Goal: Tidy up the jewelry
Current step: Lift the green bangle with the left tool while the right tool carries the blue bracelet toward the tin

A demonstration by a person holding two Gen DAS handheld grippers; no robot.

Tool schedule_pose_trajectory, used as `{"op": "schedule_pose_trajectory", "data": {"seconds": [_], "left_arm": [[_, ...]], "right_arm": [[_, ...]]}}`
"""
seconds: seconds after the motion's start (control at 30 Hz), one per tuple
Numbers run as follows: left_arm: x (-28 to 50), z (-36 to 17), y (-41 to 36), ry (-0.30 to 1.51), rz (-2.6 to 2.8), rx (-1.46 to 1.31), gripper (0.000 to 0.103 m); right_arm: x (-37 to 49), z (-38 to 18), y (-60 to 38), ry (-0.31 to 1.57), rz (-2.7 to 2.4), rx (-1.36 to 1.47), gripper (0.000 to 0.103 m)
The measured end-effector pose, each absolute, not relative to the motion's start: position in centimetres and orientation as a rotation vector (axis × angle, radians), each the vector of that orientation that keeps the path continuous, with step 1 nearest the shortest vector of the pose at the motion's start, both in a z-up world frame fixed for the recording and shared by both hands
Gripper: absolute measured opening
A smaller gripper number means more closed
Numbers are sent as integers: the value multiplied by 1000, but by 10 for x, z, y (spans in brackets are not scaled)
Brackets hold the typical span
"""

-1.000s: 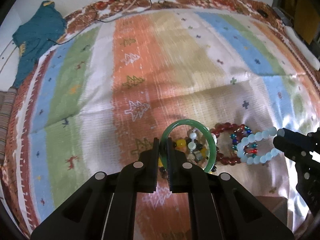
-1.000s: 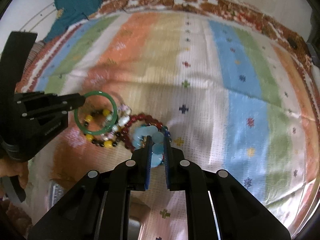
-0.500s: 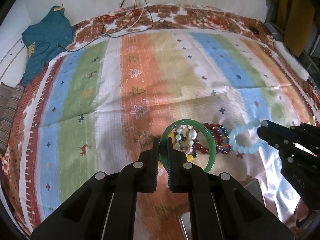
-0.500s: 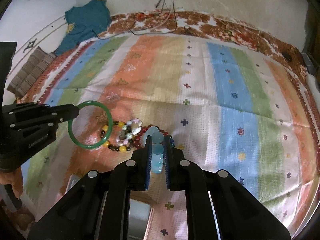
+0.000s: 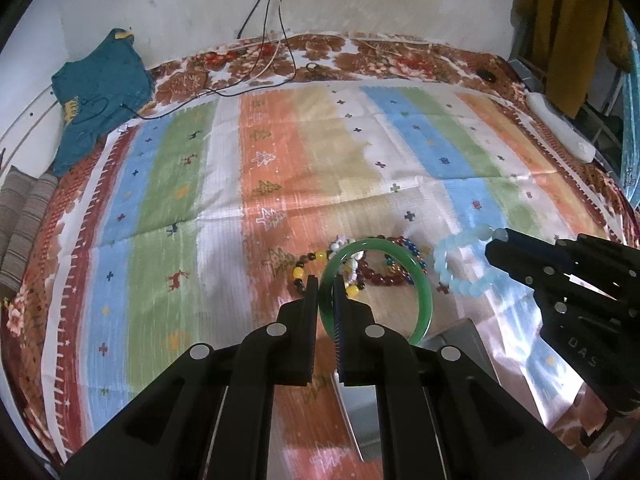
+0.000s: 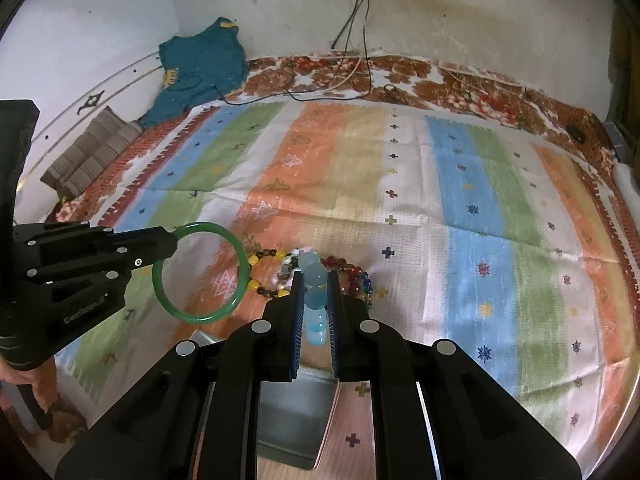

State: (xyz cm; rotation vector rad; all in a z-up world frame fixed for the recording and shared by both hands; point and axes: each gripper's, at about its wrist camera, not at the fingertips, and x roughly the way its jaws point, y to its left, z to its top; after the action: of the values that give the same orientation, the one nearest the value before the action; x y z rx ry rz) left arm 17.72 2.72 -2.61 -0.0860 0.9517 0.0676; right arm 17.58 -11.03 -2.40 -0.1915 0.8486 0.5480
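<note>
My left gripper [image 5: 327, 280] is shut on a green bangle [image 5: 425, 292] and holds it above the striped cloth; the bangle also shows in the right wrist view [image 6: 240, 264]. My right gripper [image 6: 315, 280] is shut on a pale blue bead bracelet [image 6: 314, 300], lifted off the cloth; it also shows in the left wrist view [image 5: 460, 284]. On the cloth lie a dark red bead bracelet [image 5: 380, 278], a yellow and dark bead bracelet [image 5: 310, 258] and a multicolour bead bracelet [image 5: 404, 246]. A grey metal tray [image 6: 296, 412] sits below both grippers.
The striped cloth [image 5: 280, 152] covers a bed. A teal garment [image 5: 96, 92] lies at the far left corner, cables [image 5: 264, 56] run down the wall, and a folded striped cloth [image 6: 88, 152] lies at the left edge.
Both grippers have risen and drawn back from the pile, lifting the green bangle and the pale blue bracelet off the cloth. The grey tray has come into view below.
</note>
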Motion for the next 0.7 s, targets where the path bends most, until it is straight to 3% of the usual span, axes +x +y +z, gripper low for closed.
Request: {"op": "schedule_pose_trajectory", "data": {"seconds": [0.7], "left_arm": [[113,-13,13,894,56,-81,7]], "right_arm": [[117,-13,-123,801,573,-206,12]]}}
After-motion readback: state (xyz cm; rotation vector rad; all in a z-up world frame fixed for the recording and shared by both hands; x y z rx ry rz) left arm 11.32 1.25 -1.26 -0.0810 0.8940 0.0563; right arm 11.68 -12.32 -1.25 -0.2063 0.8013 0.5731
